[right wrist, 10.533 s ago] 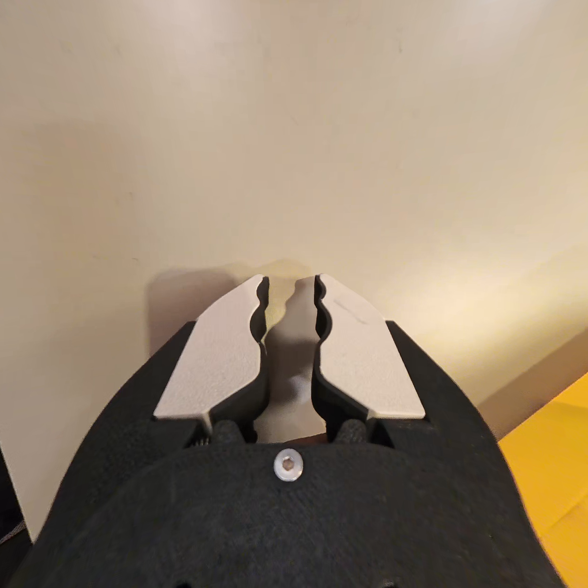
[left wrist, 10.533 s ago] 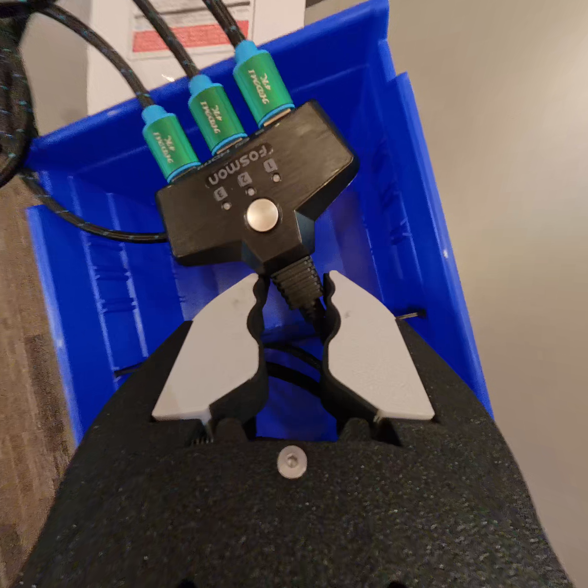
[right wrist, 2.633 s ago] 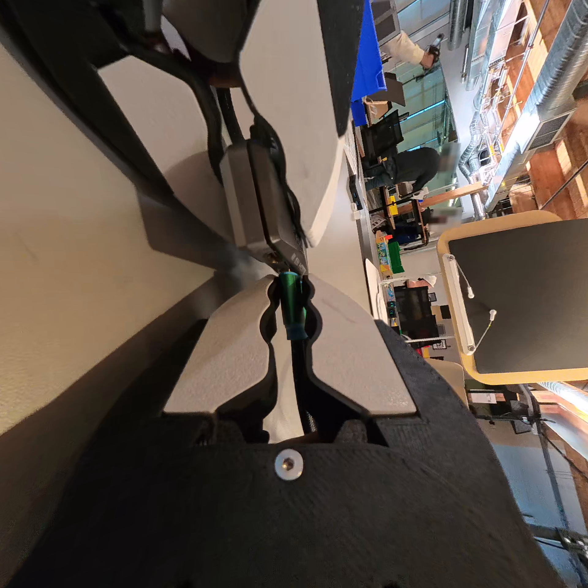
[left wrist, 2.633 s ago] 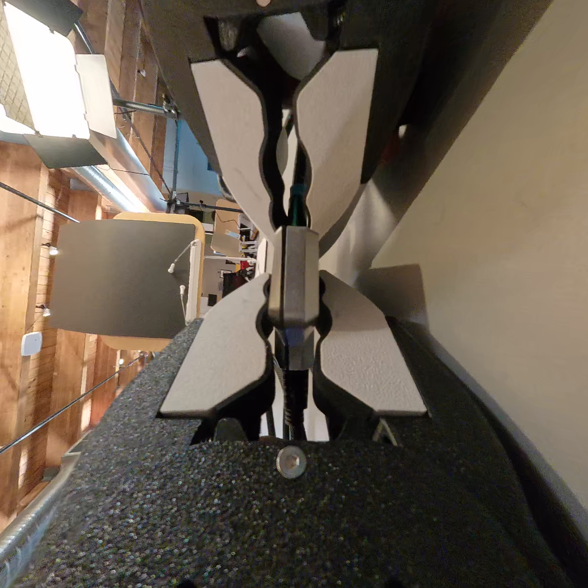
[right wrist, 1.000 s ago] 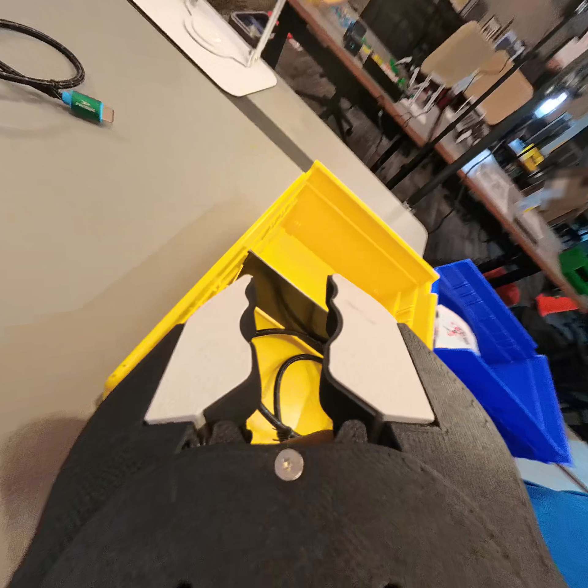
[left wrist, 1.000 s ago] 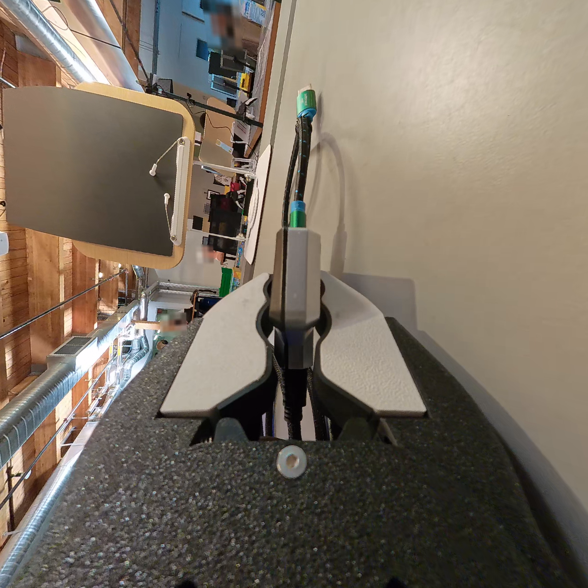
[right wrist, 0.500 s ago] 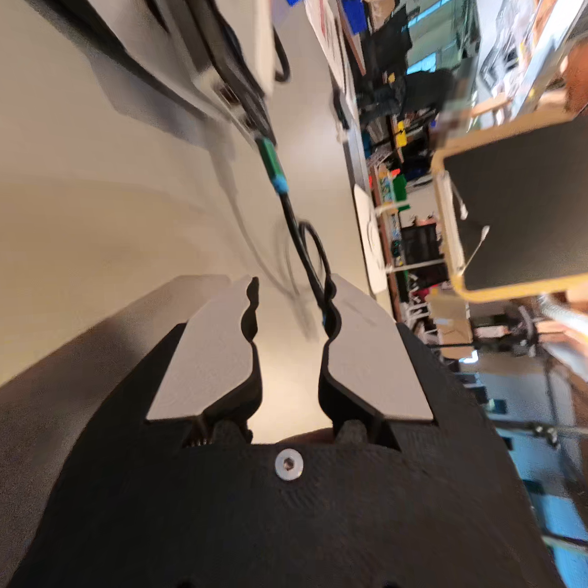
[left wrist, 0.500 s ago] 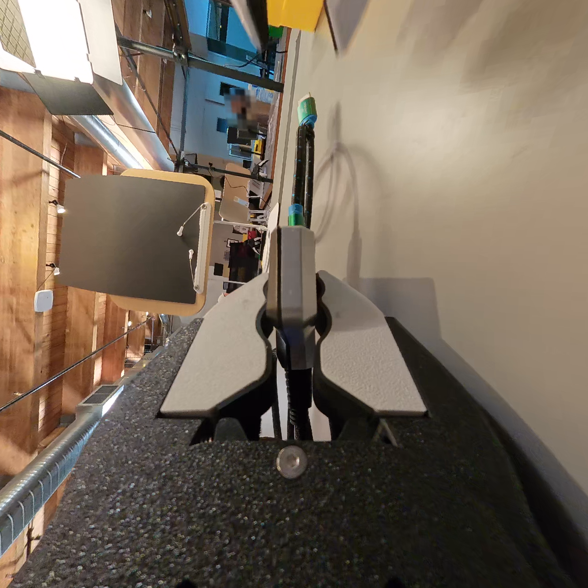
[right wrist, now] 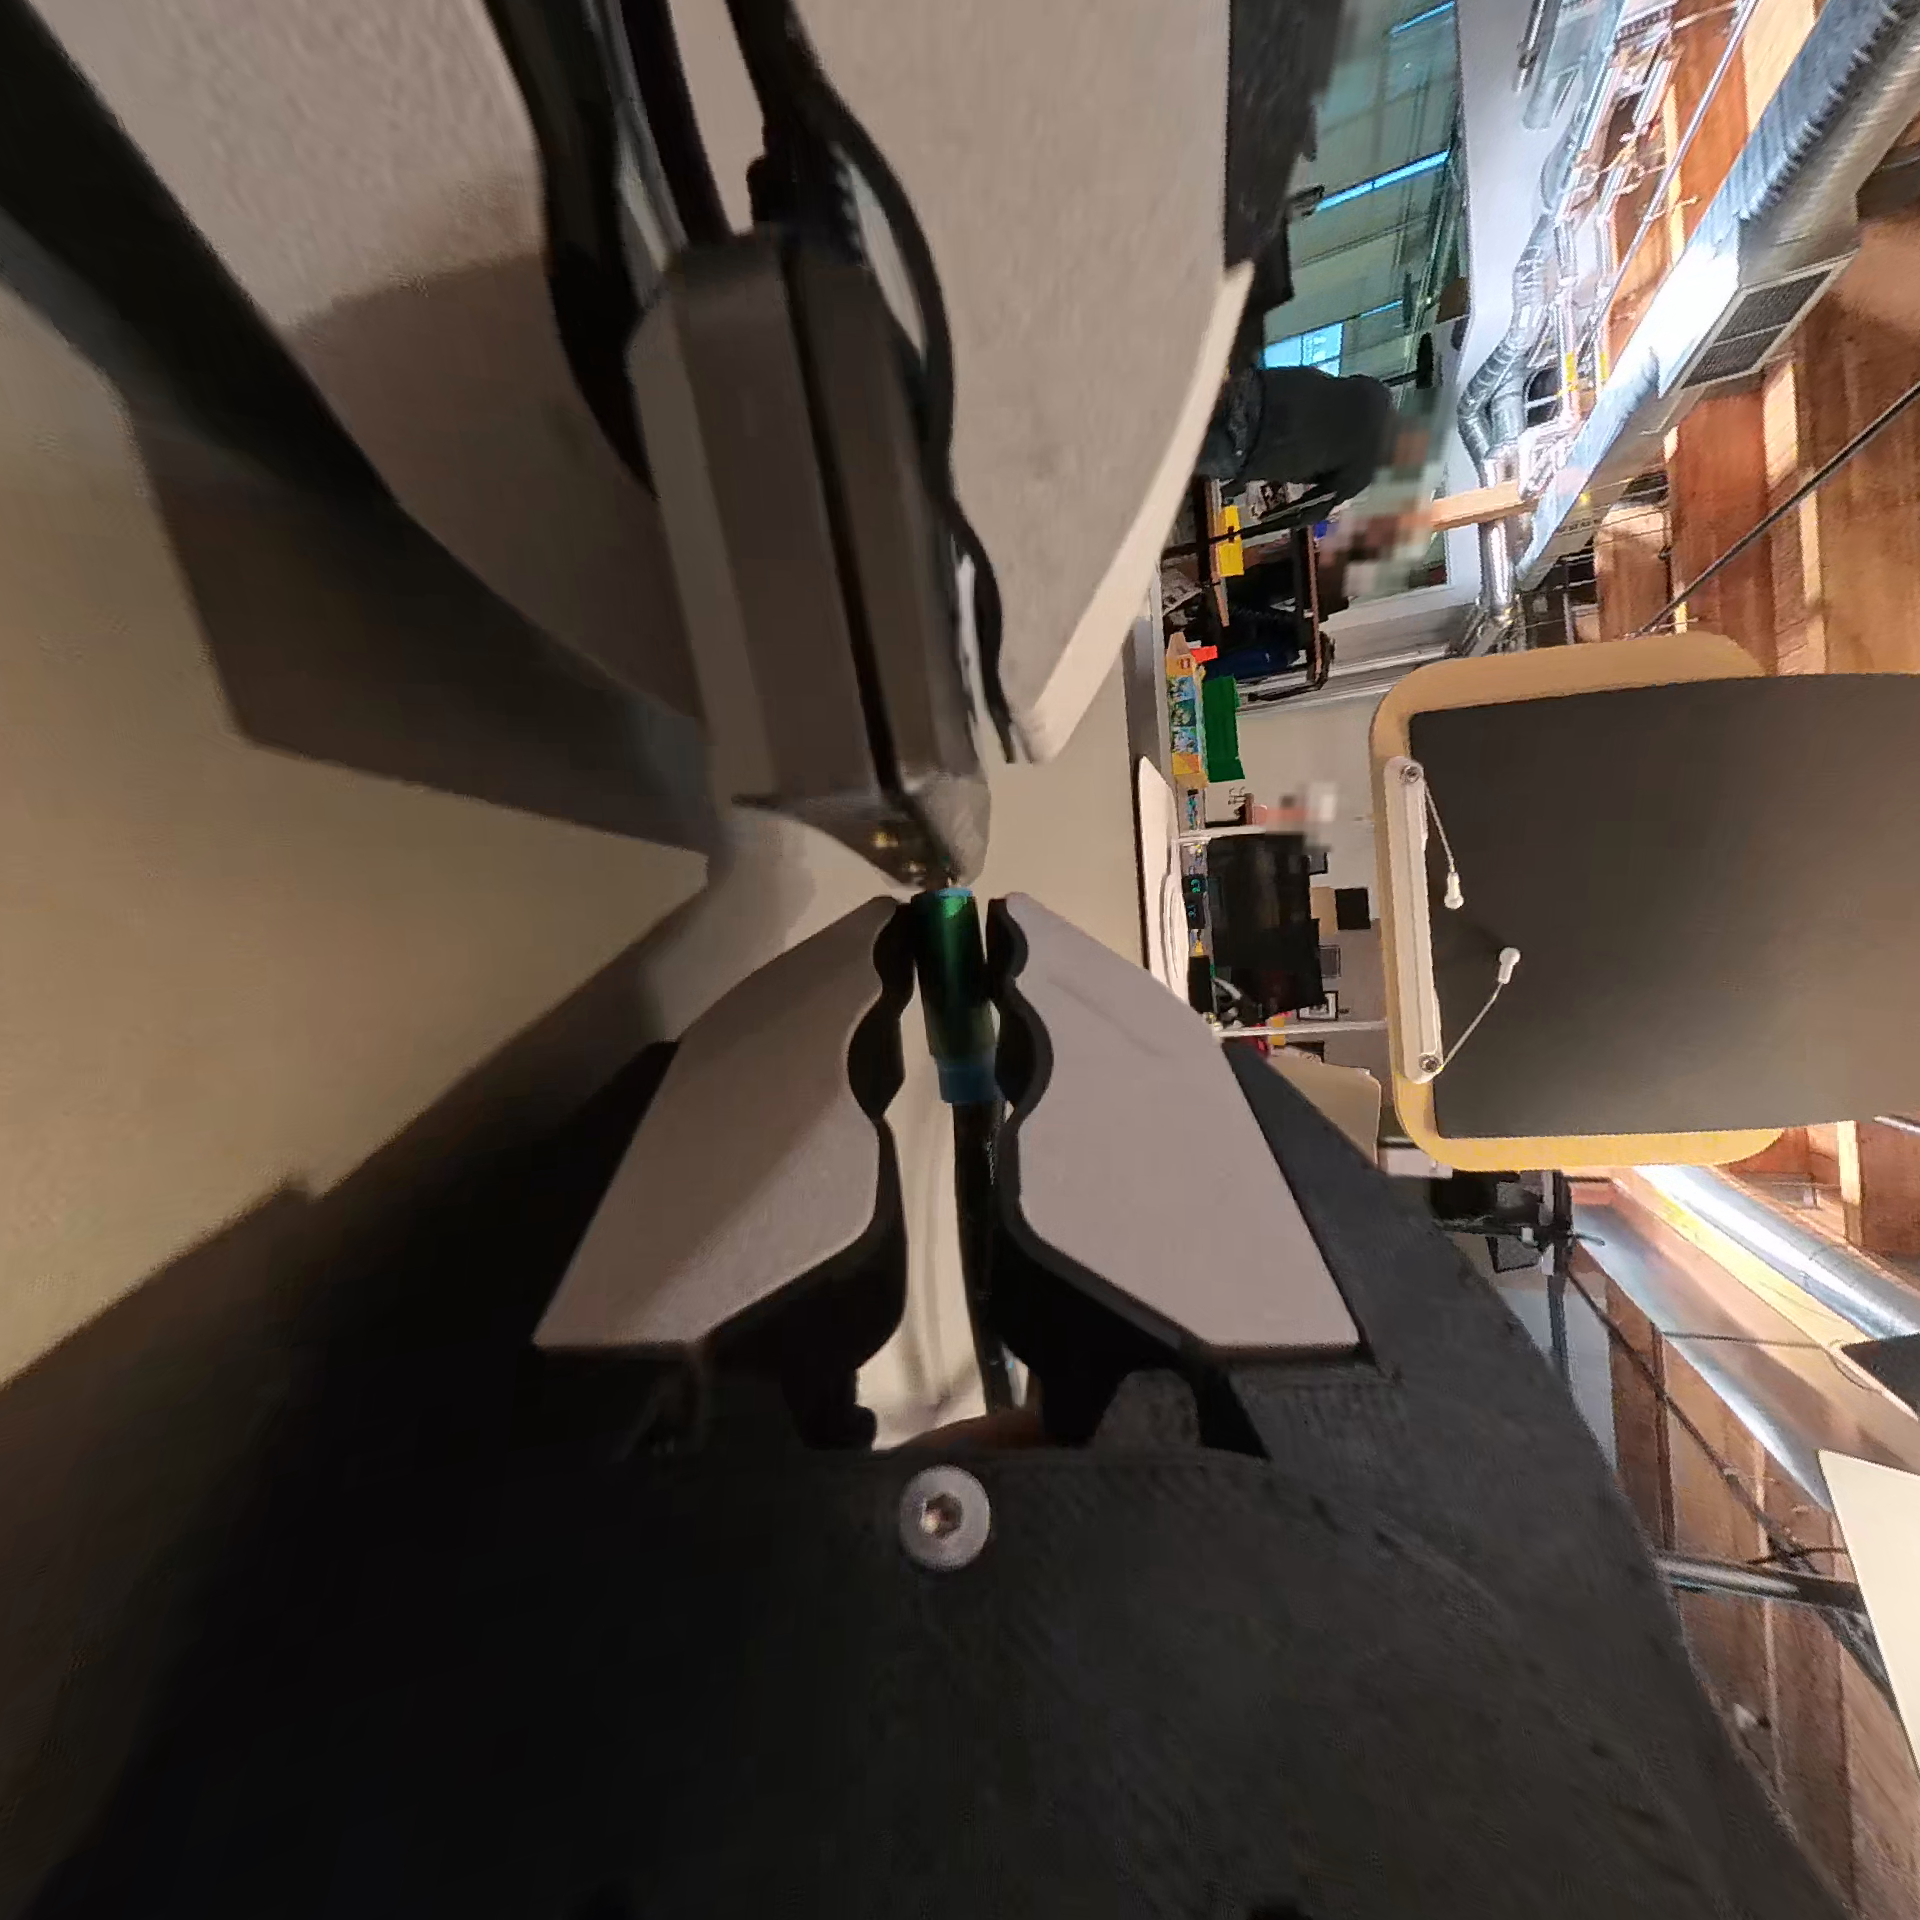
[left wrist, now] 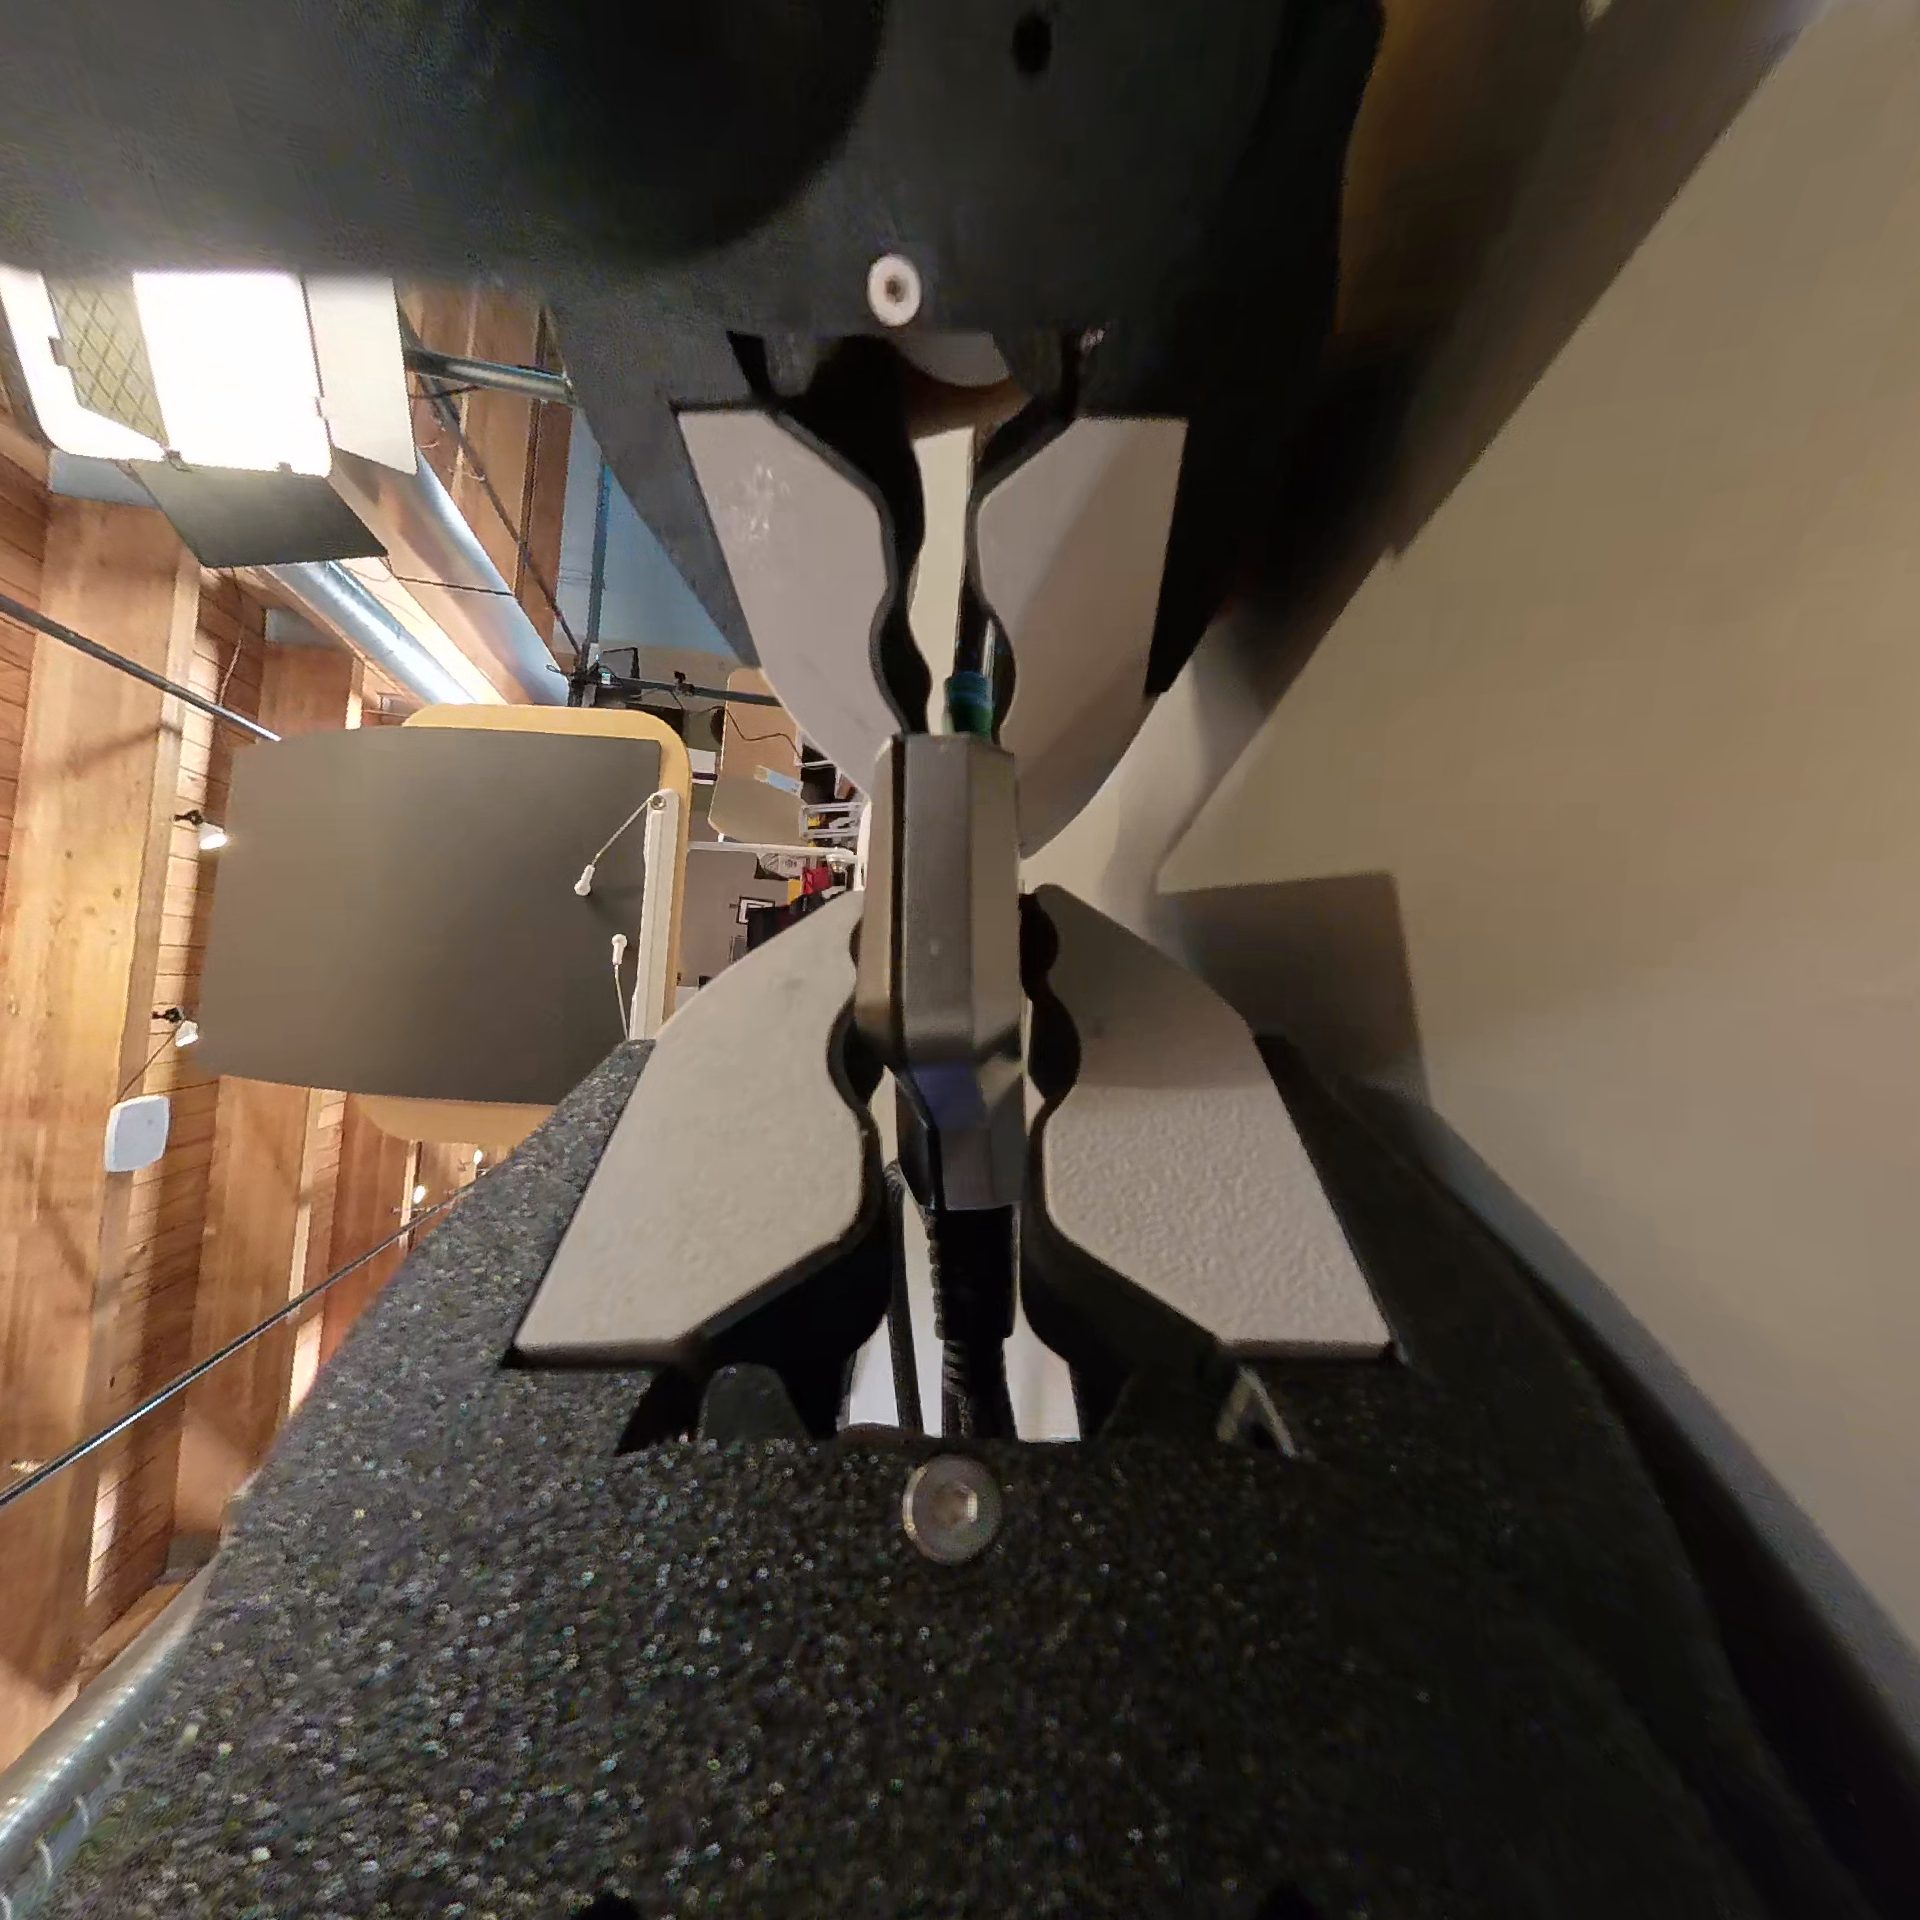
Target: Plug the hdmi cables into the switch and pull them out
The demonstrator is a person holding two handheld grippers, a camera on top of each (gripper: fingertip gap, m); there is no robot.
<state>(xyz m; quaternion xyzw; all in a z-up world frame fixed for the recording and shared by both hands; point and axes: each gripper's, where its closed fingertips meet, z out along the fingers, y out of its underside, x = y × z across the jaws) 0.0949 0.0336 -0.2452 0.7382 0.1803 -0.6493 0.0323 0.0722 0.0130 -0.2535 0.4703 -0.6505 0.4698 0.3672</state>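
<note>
My left gripper (left wrist: 940, 935) is shut on the black HDMI switch (left wrist: 940, 883), which I see edge-on; its own cable runs back between the fingers. My right gripper (right wrist: 948, 914) faces it from the opposite side and is shut on a green HDMI plug (right wrist: 951, 987) with a blue collar and black braided cable. The plug's tip meets the port edge of the switch (right wrist: 790, 520); how deep it sits is hidden. In the left wrist view the right gripper (left wrist: 945, 717) comes in from the top around the same plug (left wrist: 966, 696). Both hang just above the beige table (left wrist: 1610, 727).
The beige table (right wrist: 260, 935) runs along one side of both views. A black board in a wooden frame (right wrist: 1662, 914) and cluttered workbenches stand far behind, with a person (right wrist: 1299, 436) in the background. The board also shows in the left wrist view (left wrist: 416, 904). Less than 4 cm separates the two grippers' tips.
Half a second ago my right gripper was open and away from the switch. It has moved up to the switch and closed around the green plug. My left gripper still holds the switch.
</note>
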